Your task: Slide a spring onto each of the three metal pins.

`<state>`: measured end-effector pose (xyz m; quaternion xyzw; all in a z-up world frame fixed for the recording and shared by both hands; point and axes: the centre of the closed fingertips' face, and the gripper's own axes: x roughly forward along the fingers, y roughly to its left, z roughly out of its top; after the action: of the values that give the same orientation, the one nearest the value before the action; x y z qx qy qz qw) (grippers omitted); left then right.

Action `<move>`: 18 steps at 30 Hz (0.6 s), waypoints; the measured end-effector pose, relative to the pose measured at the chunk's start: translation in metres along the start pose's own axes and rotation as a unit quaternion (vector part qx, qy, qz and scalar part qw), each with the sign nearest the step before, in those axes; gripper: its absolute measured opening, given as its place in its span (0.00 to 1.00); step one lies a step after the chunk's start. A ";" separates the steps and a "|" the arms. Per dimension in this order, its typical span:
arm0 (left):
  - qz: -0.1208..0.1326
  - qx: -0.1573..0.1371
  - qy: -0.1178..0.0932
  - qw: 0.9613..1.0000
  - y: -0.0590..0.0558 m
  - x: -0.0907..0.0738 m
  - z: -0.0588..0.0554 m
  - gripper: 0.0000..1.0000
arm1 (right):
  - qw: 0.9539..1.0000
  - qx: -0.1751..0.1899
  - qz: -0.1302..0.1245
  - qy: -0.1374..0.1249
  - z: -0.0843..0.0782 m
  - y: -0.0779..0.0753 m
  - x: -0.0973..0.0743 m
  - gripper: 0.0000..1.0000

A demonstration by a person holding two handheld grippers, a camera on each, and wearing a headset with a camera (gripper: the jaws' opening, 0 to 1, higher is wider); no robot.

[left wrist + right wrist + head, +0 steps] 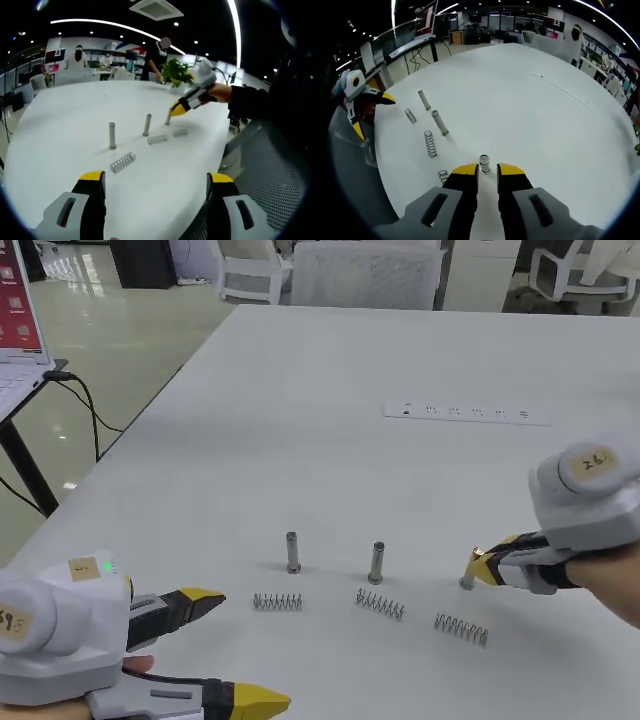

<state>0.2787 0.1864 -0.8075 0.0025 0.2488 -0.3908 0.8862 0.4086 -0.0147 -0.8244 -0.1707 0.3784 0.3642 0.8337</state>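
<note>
Three upright metal pins stand in a row on the white table (330, 440): left pin (292, 552), middle pin (376, 562), right pin (467, 576). In front of each lies a loose spring: left spring (277, 602), middle spring (380, 604), right spring (461, 629). My right gripper (487, 171) has its yellow tips a narrow gap apart, either side of the right pin (484, 162), and I see no contact. My left gripper (235, 650) is open wide and holds nothing, near the left spring (122, 162).
A white power strip (465, 413) lies further back on the table. The table's left edge is near my left gripper, and beyond it stand a laptop (15, 320) and a black cable (90, 405). Chairs (365, 275) line the far end.
</note>
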 end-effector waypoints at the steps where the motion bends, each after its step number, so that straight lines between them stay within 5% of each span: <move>1: 0.000 0.000 0.000 1.000 0.000 0.000 0.000 0.79 | 1.000 0.000 -0.001 0.000 -0.001 0.000 -0.001 0.12; 18: -0.004 0.001 0.005 1.000 -0.002 0.001 -0.001 0.79 | 1.000 0.001 -0.004 0.008 -0.026 0.011 -0.021 0.14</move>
<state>0.2772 0.1844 -0.8087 0.0042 0.2525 -0.3950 0.8833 0.3779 -0.0325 -0.8254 -0.1744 0.3852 0.3587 0.8322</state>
